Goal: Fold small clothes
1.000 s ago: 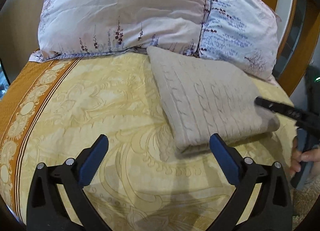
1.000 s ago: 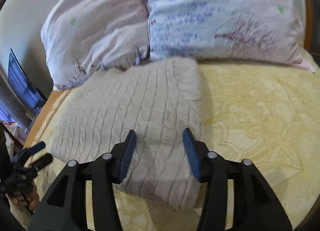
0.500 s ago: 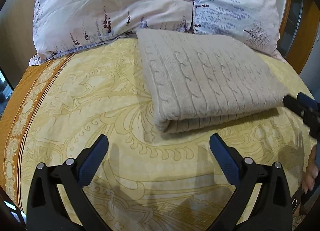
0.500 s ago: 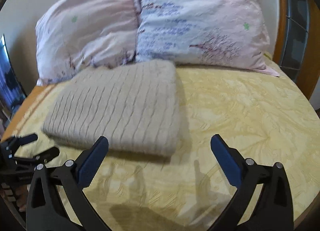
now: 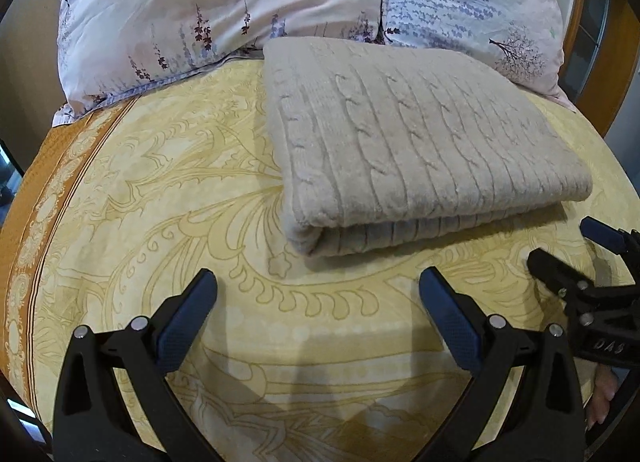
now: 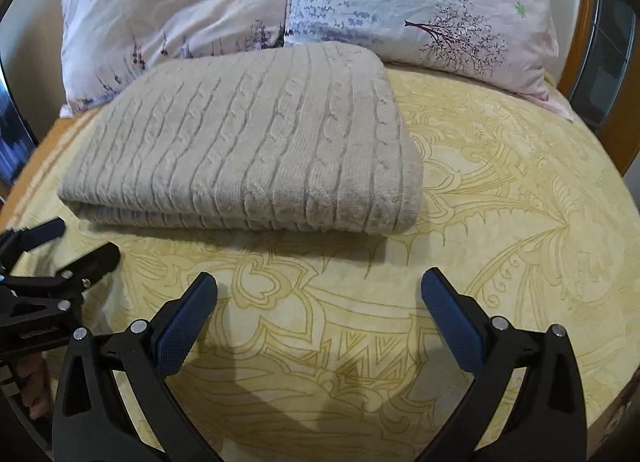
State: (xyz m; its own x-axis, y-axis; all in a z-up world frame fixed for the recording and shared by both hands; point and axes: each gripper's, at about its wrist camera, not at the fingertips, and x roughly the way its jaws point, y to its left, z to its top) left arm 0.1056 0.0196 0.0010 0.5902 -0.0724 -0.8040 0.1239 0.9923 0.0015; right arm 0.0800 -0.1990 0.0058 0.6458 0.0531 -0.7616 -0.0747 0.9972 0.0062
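Observation:
A beige cable-knit sweater [image 5: 416,142] [image 6: 256,142] lies folded into a neat rectangle on the yellow patterned bedspread [image 5: 168,190] [image 6: 500,190], its far edge against the pillows. My left gripper [image 5: 318,294] hovers open over bare bedspread just in front of the sweater's near fold, touching nothing. My right gripper [image 6: 319,294] is also open and empty, a little short of the sweater's near edge. Each gripper shows at the edge of the other's view: the right gripper [image 5: 560,240], the left gripper [image 6: 86,240].
Two floral pillows [image 5: 224,14] [image 6: 420,2] lean at the head of the bed. An orange border [image 5: 28,206] runs down the bedspread's left side. A wooden bed frame [image 6: 588,14] curves behind the pillows on the right. Fingers of a hand [image 5: 600,398] hold the right gripper.
The right gripper opened wide, let go of the sweater's edge and drew back from it. The left gripper also pulled back slightly. The sweater stays folded on the bed.

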